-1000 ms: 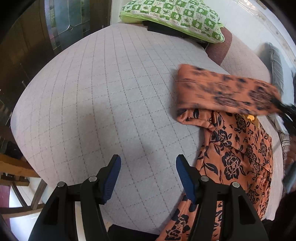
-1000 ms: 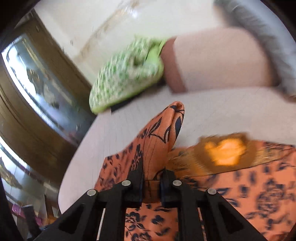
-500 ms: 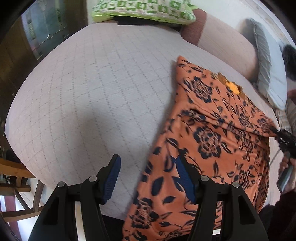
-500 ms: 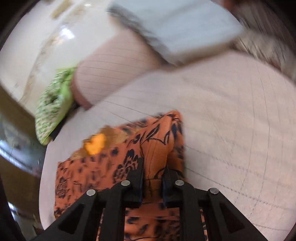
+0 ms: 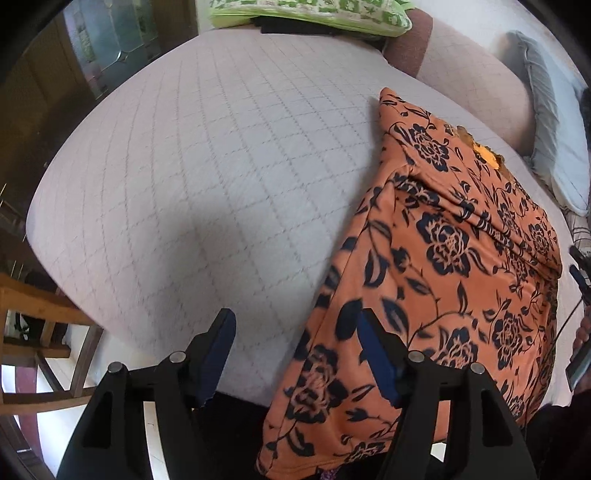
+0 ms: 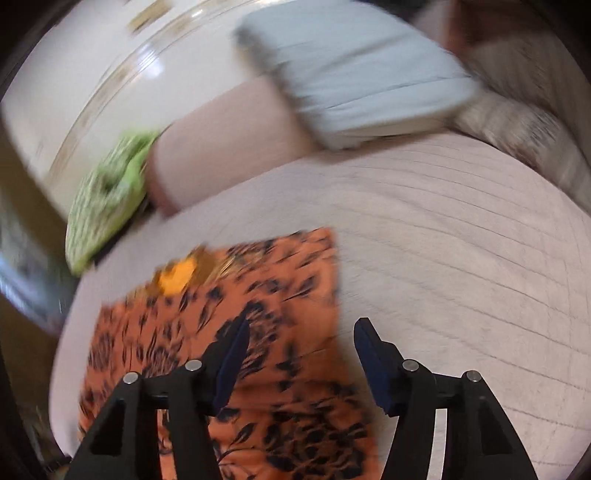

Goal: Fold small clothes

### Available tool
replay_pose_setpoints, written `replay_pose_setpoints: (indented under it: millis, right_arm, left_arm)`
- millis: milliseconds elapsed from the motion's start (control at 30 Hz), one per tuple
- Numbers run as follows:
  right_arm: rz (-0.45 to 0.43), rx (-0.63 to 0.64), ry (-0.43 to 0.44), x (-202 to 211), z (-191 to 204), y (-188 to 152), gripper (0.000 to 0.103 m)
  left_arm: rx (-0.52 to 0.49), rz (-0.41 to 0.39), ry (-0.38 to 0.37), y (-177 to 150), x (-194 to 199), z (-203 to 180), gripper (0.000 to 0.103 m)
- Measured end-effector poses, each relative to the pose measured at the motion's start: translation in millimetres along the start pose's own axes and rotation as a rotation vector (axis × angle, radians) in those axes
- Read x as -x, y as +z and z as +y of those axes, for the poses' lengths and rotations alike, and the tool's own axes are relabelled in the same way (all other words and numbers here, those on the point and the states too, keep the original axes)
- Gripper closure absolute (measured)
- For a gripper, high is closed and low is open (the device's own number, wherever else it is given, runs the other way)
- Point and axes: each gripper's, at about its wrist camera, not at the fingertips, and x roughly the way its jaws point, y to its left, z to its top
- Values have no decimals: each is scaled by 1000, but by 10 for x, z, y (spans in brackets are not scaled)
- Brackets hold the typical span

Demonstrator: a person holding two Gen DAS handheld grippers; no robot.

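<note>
Fingers of both our left gripper (image 5: 295, 347) and right gripper (image 6: 299, 350) are spread, holding nothing. Only our left view shows the orange garment (image 5: 436, 280) overhanging the bed (image 5: 207, 155); the right view is blurred.

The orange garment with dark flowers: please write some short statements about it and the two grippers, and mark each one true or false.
1. The orange garment lies on a quilted bed cover. True.
2. The right gripper is shut on the cloth. False: its jaws stand apart and nothing is between them.
3. The left gripper is open. True.
4. The garment covers the whole bed. False: in the left wrist view it lies on the right part only, with bare cover beside it.
5. A green patterned pillow sits at the far end of the bed. True.
6. The garment's near edge lies flat on the bed. False: it hangs over the near side.
</note>
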Motion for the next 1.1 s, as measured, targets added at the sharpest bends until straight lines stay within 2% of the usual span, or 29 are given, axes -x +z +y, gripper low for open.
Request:
replay_pose_setpoints:
  millis: [67,100,133,167,200,300,367,500,633,733,933,1000,1033,1067,1100]
  right_arm:
    - [75,56,-26,-209,171,-101,42]
    - [153,101,-85,-402,240,-188,42]
    - [190,147,-145,-509,299,-252,41]
    - [163,240,-199,-491,422,-307,40]
    - [155,291,-204,-427,505,-324,40]
    - [169,308,-82,-138,578,-330,41]
    - [148,317,-50,154,543,-361,40]
    - [148,305,18,643,271,-545,40]
    - [154,224,75,954,-113,-784,40]
    - [153,150,101,1067,-391,-935,40]
    - [223,-4,133,988,-730,-1201,40]
    - [240,-27,149,974,-790,-1279,40]
    - [247,-39,160,974,-817,-1308,40]
    - [251,-46,167,971,-837,-1324,40]
    - [252,-47,172,973,-848,-1340,40]
  left_arm:
    - [-16,-5,11,-82,27,-2,34]
    - [-30,-4,17,-131,38,14,34]
    - [-39,-2,19,-157,44,29,34]
    - [-48,0,21,-180,46,52,34]
    - [-57,-1,22,-209,52,82,34]
    - [-85,-10,22,-328,56,202,34]
    - [-99,-14,4,-395,50,269,34]
    - [-166,-24,-71,-565,39,315,34]
    - [-258,-61,-119,-694,61,257,34]
    - [-290,-80,-137,-686,78,182,34]
    - [-320,-39,-168,-687,-4,78,34]
    - [-321,-24,-177,-693,-50,96,43]
    - [-322,-11,-190,-702,-75,107,56]
    - [-323,0,-194,-691,-110,90,62]
    - [-327,0,-188,-707,-114,91,62]
